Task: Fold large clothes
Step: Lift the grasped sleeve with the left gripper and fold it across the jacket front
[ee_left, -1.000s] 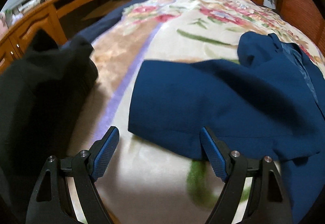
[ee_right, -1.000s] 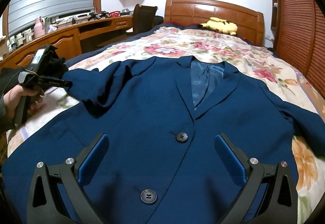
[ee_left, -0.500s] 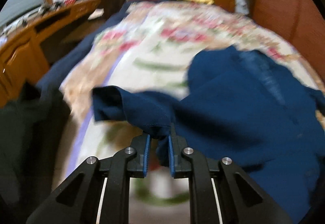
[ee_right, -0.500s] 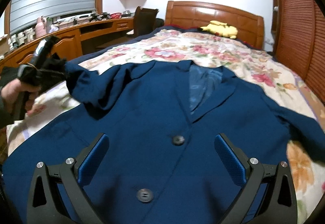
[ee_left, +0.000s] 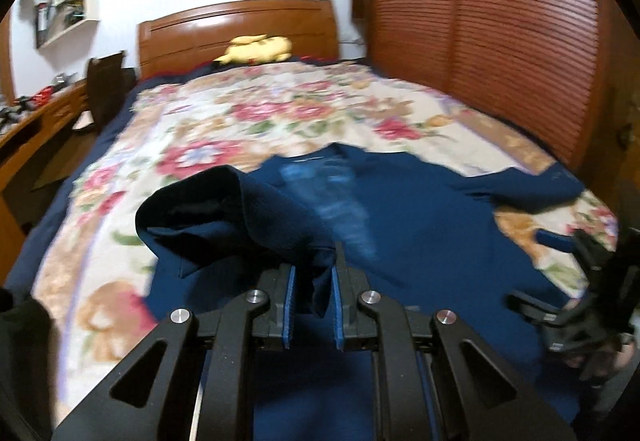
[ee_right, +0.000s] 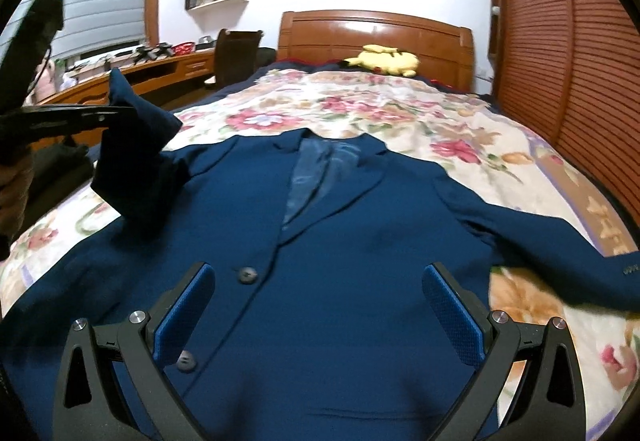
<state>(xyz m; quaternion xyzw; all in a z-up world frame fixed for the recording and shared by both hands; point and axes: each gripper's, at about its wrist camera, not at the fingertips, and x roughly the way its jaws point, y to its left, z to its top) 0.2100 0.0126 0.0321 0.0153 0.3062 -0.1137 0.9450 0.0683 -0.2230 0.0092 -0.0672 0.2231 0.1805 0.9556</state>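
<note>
A navy blue blazer [ee_right: 360,241] lies face up on the bed, buttons [ee_right: 247,275] closed, collar toward the headboard. My left gripper [ee_left: 313,281] is shut on the blazer's left sleeve [ee_left: 224,221] and holds it lifted above the jacket's body; it also shows in the right wrist view [ee_right: 120,113] with the sleeve [ee_right: 136,165] hanging from it. My right gripper [ee_right: 316,313] is open and empty over the jacket's lower front. The other sleeve [ee_right: 560,249] lies spread out to the right.
A floral blanket [ee_right: 400,113] covers the bed. A yellow plush toy [ee_right: 384,59] lies by the wooden headboard [ee_right: 372,29]. A wooden desk [ee_right: 152,69] and chair [ee_right: 236,53] stand at left, a louvred wardrobe [ee_right: 568,41] at right. Dark clothing [ee_right: 60,169] lies at the bed's left edge.
My left gripper has shut on the sleeve, lifted it and swung it right, over the jacket. My right gripper has stayed open above the jacket's front.
</note>
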